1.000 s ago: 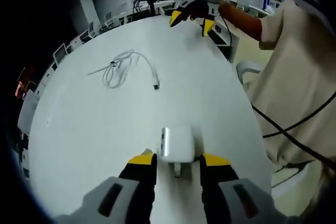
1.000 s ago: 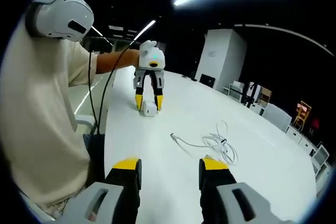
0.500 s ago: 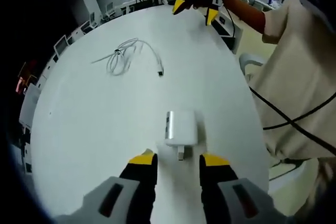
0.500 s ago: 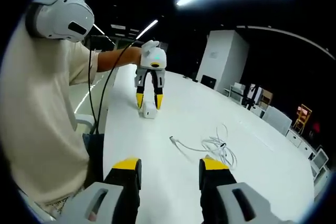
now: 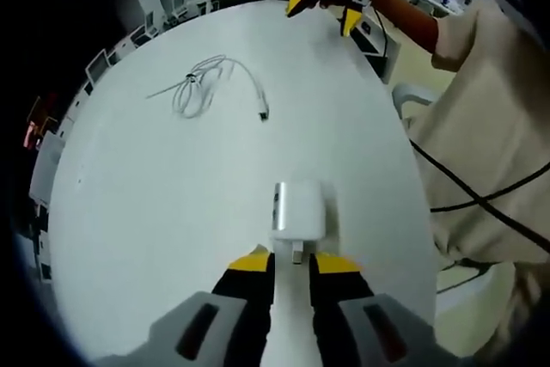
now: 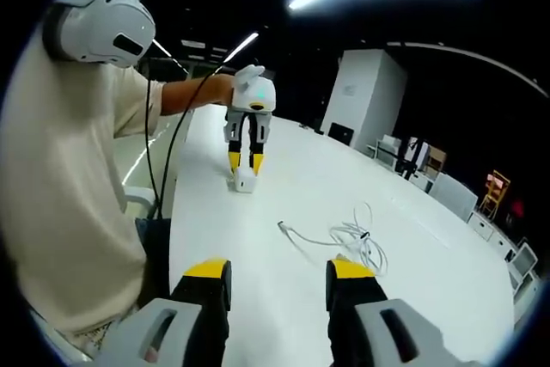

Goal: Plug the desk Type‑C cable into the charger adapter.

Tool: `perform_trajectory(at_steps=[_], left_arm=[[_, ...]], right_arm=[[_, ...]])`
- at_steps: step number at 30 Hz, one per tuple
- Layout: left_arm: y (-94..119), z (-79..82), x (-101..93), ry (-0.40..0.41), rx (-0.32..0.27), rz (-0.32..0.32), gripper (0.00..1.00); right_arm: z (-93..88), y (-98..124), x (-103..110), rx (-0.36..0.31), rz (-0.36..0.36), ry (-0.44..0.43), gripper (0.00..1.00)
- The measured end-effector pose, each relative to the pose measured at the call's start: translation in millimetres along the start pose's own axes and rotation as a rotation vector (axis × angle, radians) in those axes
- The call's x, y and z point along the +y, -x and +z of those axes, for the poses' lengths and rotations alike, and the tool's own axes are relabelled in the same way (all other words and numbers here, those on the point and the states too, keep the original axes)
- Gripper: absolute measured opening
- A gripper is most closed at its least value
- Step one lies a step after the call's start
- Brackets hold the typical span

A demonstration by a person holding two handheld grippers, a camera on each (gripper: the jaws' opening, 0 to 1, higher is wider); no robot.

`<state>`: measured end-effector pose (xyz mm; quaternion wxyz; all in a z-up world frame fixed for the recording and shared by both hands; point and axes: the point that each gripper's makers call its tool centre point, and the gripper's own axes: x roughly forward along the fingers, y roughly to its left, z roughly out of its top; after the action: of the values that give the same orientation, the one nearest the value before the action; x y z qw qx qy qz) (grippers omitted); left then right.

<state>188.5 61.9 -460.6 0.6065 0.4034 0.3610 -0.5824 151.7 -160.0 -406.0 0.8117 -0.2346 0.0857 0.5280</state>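
While the left gripper (image 5: 292, 262) pinches the charger adapter's (image 5: 298, 211) prongs — right gripper (image 6: 280, 279) gapes empty, Type-C cable (image 6: 344, 235) just ahead, plug nearest.

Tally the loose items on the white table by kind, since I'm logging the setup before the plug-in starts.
Charger adapter: 1
Type-C cable: 1
Total: 2 items on the table
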Motion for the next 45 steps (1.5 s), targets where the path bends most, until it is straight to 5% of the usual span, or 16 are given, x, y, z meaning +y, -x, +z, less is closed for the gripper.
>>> perform_trajectory(at_steps=[13, 45], left_arm=[[-5.4, 2.4, -2.4, 0.021, 0.043, -0.015, 0.07], [-11.1, 15.4, -12.4, 0.005, -0.041, -0.016, 0.05]], right_arm=[[0.6, 2.8, -3.4, -0.006, -0.005, 0.001, 0.45], [8.4, -43.1, -25.8, 0.066, 0.137, 0.094, 0.40]])
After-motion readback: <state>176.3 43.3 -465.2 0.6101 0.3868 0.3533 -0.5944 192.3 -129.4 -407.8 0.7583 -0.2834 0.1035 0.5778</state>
